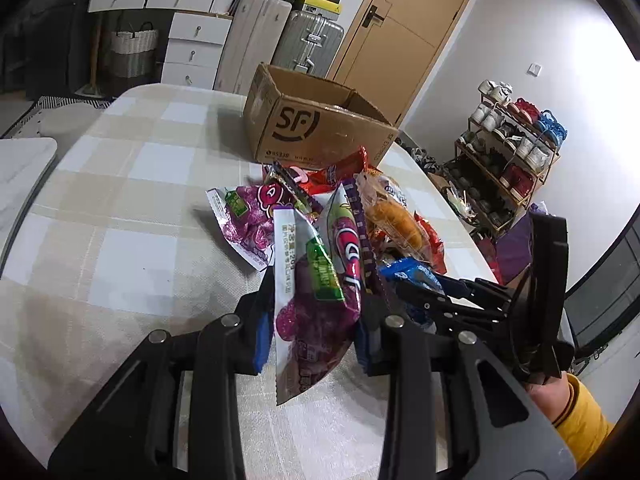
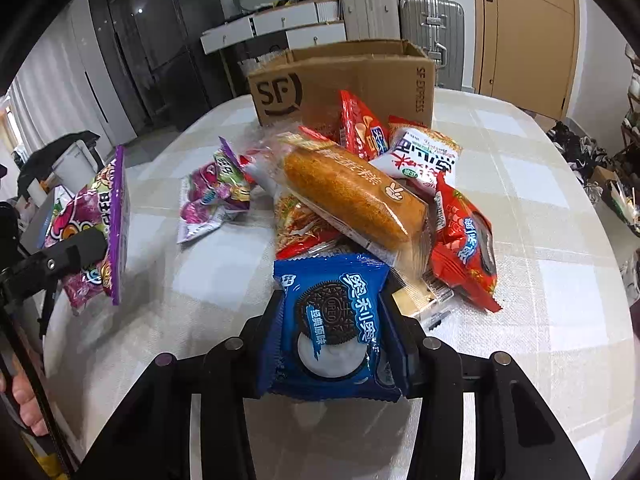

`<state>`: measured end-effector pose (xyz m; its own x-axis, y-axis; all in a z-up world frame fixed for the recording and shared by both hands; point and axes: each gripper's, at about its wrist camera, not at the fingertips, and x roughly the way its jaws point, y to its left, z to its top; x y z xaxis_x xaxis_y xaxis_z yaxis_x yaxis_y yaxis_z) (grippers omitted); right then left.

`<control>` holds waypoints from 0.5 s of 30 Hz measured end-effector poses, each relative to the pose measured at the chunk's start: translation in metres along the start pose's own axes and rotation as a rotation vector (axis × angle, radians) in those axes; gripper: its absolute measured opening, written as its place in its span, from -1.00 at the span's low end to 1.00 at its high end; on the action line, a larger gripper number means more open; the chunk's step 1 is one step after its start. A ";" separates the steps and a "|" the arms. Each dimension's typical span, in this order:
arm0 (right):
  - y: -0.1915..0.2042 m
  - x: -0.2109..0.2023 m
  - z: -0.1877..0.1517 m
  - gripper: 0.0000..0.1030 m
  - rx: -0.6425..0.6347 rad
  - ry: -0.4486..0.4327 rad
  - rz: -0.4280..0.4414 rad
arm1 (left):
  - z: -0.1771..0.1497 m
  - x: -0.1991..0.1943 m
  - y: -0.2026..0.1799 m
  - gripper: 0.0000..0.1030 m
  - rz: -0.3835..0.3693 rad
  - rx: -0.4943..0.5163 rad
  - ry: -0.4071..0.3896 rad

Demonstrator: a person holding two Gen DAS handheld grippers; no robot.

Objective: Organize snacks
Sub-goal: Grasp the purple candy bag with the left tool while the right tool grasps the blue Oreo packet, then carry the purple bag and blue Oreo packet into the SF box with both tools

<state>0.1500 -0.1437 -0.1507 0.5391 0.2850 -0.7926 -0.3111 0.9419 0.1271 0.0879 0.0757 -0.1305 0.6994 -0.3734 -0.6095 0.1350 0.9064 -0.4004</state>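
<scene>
Claws both clenched: our left claw [image 1: 316, 320] lifts a purple packet [image 1: 320, 280], our right claw [image 2: 332, 328] grips the Oreo pack [image 2: 334, 320], likely bound for the box [image 2: 360, 80].

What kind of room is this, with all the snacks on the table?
Most likely a lived-in home, perhaps a dining or entry area: a cloth-covered table, a shoe rack full of shoes by the wall, and suitcases stacked beside white drawers and a wooden door.
</scene>
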 end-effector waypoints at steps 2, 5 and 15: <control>0.000 -0.010 -0.001 -0.11 0.014 -0.023 0.028 | 0.002 -0.005 -0.002 -0.44 -0.001 0.006 -0.008; -0.002 -0.029 0.000 -0.11 0.042 -0.066 0.087 | 0.004 -0.015 -0.007 -0.44 0.002 0.020 -0.024; 0.009 -0.098 0.038 -0.11 0.003 -0.225 0.178 | 0.041 -0.048 -0.043 -0.44 0.027 0.099 -0.079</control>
<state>0.1246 -0.1564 -0.0495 0.6366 0.4780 -0.6052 -0.4142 0.8739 0.2545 0.0777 0.0628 -0.0561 0.7563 -0.3358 -0.5615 0.1816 0.9323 -0.3129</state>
